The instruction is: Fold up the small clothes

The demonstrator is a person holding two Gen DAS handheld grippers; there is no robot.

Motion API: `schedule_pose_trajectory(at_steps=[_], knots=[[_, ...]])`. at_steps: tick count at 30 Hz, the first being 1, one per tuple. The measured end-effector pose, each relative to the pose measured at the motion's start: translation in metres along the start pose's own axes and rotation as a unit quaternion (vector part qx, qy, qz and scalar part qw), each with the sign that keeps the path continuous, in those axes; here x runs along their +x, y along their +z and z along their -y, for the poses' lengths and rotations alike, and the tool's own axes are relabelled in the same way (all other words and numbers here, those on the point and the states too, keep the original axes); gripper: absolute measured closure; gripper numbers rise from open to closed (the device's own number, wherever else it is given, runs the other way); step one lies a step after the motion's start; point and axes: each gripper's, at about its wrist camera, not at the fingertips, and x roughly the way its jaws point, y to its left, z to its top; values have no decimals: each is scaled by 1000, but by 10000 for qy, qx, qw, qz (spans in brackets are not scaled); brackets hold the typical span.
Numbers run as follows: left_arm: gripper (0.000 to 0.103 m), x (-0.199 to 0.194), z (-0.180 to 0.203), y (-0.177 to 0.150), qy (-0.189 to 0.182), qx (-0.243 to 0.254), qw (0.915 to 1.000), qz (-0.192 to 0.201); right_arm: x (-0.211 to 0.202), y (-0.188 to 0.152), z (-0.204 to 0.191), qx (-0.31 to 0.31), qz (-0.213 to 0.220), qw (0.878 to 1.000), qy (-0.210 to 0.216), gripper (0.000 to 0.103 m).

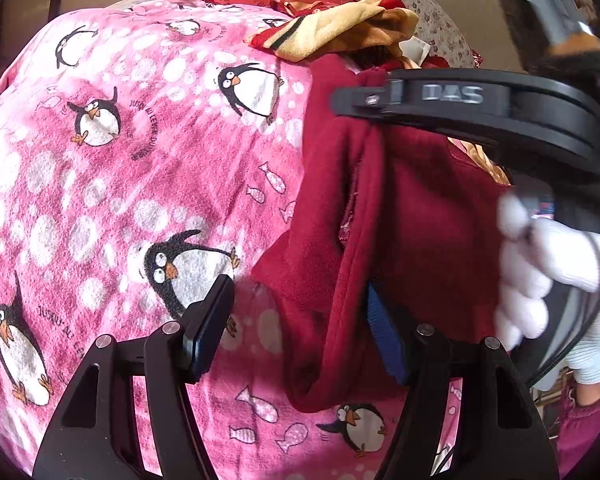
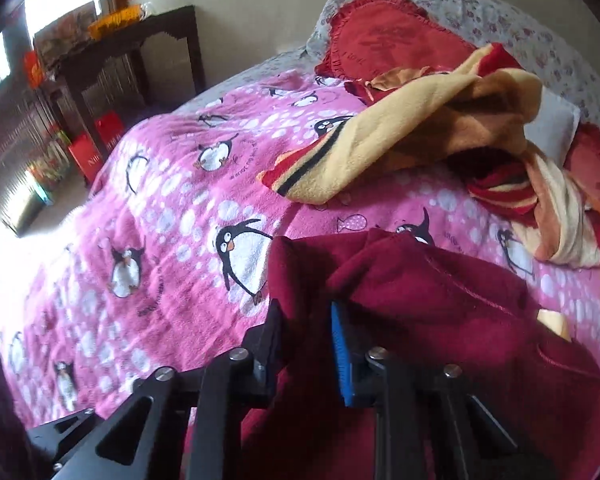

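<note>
Steeply tilted down, right tongs point(image 2: 306, 334) pinch the maroon garment point(image 2: 440, 300).

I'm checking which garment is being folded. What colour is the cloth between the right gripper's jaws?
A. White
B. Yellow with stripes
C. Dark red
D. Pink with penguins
C: the right gripper is closed on a fold of the dark red garment, which lies on the pink penguin blanket.

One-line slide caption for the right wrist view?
Right gripper pinches a fold of the maroon garment over the pink penguin blanket, yellow-and-red fleece heaped behind.
</note>
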Motion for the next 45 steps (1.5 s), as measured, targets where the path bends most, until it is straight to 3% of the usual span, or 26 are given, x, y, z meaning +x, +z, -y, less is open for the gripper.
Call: schedule_pose_trajectory(at_steps=[4, 9, 14, 30, 31, 33, 34, 35, 41, 45], knots=[[37, 2, 20, 4, -134, 116, 9998, 10, -33, -8, 15, 118, 308, 9991, 264, 88], [49, 3, 41, 7, 119, 456, 9989, 66, -52, -20, 32, 378, 456, 9973, 435, 89], [58, 3, 49, 9, 211, 467, 9986, 90, -55, -26, 40, 591, 483, 9958, 511, 89], [68, -1, 45, 7, 230, 600, 9979, 70, -49, -21, 33, 567, 399, 9964, 483, 89], [68, -1, 45, 8, 216, 608, 9979, 69, -47, -20, 33, 597, 374, 9962, 503, 86], [68, -1, 45, 8, 182, 612, 9979, 66, -42, -16, 33, 666, 301, 9963, 448, 64], [68, -2, 45, 8, 147, 614, 9980, 69, -40, -15, 32, 679, 289, 9965, 384, 46], [68, -2, 45, 8, 107, 620, 9980, 78, -38, -14, 31, 676, 288, 9968, 327, 38], [68, -2, 46, 7, -27, 641, 9979, 113, -13, -7, 14, 521, -106, 9982, 288, 37], [68, 0, 51, 5, -76, 688, 9976, 95, 13, -6, -1, 247, -439, 9987, -46, 37]])
